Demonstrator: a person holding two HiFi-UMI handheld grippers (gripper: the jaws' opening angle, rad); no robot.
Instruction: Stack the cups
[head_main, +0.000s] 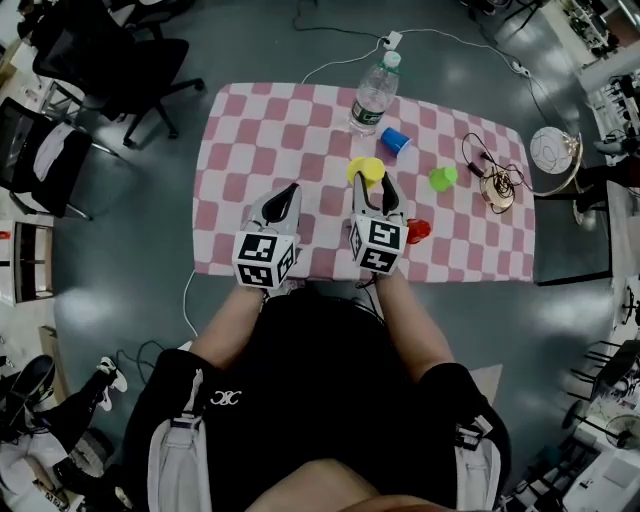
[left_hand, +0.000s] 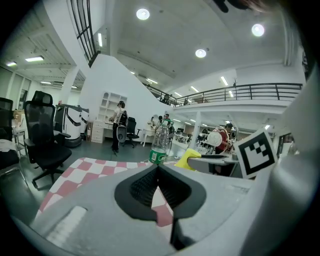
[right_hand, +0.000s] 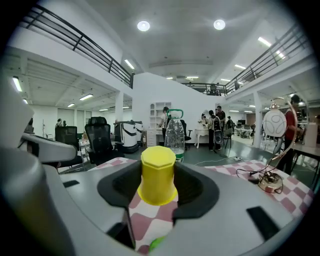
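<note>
Fingers (right_hand: 196, 187) of the right gripper (head_main: 377, 186) squeeze an upside-down yellow cup (right_hand: 157, 175), probably so its open mouth can drop over another cup. The left gripper (head_main: 288, 192) has its fingers (left_hand: 142, 187) pressed together on nothing, seemingly just waiting. Blue cup (head_main: 395, 140), green cup (head_main: 442, 178) and red cup (head_main: 418, 230) lie apart on the checkered counter (head_main: 250, 130). Both forearms reach forward side by side, grippers tipped slightly downward.

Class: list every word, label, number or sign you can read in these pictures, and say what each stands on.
No text is readable.
Water bottle label: green, too blurred to read.
Shirt emblem: a white logo, no legible letters.
Marker cubes: black-and-white square patterns, no letters.
</note>
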